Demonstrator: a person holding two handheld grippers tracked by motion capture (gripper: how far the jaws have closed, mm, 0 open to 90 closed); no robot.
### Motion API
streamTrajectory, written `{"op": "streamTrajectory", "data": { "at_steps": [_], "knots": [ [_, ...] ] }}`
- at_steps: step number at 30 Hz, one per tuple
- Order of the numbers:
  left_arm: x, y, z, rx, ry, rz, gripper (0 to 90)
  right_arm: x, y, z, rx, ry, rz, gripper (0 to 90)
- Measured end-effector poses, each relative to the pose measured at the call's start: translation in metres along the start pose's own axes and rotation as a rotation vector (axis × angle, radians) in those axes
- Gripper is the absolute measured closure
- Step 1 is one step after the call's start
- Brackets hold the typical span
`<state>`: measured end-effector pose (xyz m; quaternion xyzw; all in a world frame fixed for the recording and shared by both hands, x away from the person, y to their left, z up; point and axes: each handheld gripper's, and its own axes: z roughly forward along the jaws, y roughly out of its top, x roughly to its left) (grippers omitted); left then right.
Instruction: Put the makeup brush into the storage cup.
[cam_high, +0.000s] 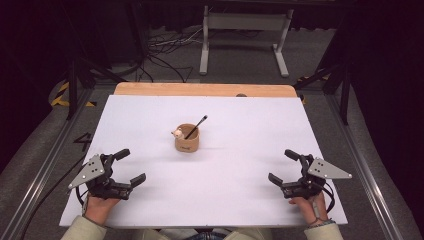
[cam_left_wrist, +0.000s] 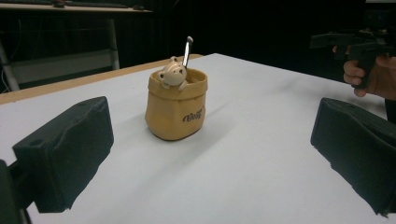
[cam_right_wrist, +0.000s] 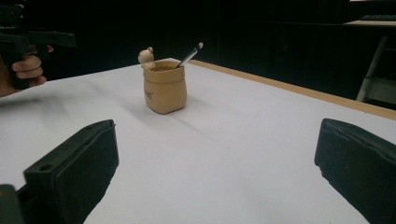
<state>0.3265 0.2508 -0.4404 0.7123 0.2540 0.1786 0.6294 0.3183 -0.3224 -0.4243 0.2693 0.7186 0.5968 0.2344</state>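
Observation:
A tan sack-shaped pot stands upright near the middle of the white table. A small animal figure perches on its rim, and a dark pen leans out of it. My left gripper rests open at the near left, nothing between its jaws. My right gripper sits open at the near right, also holding nothing. Both face the pot from a distance.
A wooden strip runs along the table's far edge. Behind it stand a white metal frame and loose cables on the grey floor. Metal rails flank the table. Bare white surface lies all around the pot.

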Motion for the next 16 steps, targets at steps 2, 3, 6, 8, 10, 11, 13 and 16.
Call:
{"op": "streamTrajectory", "data": {
  "at_steps": [2, 3, 6, 8, 10, 11, 13, 16],
  "knots": [
    [0.0006, -0.001, 0.0008, 0.003, 0.003, 0.001, 0.0, 0.0002, -0.0001, 0.0001, 0.0, 0.0, -0.001, 0.3],
    [0.0014, -0.0022, 0.0009, 0.006, 0.009, -0.005, 0.0, 0.0008, -0.0002, 0.0005, 0.002, 0.002, -0.006, 0.3],
    [0.0041, -0.0029, 0.0002, 0.004, 0.009, -0.01, 0.0, 0.0011, -0.0007, 0.0013, 0.002, 0.003, -0.008, 0.3],
    [0.0038, -0.003, -0.0001, -0.002, 0.015, -0.016, 0.0, 0.0011, -0.0013, 0.0015, 0.004, 0.004, -0.008, 0.3],
    [0.0036, -0.003, -0.0004, -0.003, 0.015, -0.019, 0.0, 0.001, -0.0016, 0.0017, 0.005, 0.004, -0.007, 0.3],
    [0.0035, -0.0029, -0.0003, -0.002, 0.016, -0.019, 0.0, 0.001, -0.0016, 0.0017, 0.004, 0.005, -0.007, 0.3],
    [0.0034, -0.0028, -0.0001, -0.001, 0.011, -0.022, 0.0, 0.0012, -0.0013, 0.0017, 0.003, 0.005, -0.008, 0.3],
    [0.0035, -0.0024, -0.0002, 0.001, 0.006, -0.02, 0.0, 0.0014, -0.0011, 0.0016, 0.002, 0.006, -0.007, 0.3]
  ]
}}
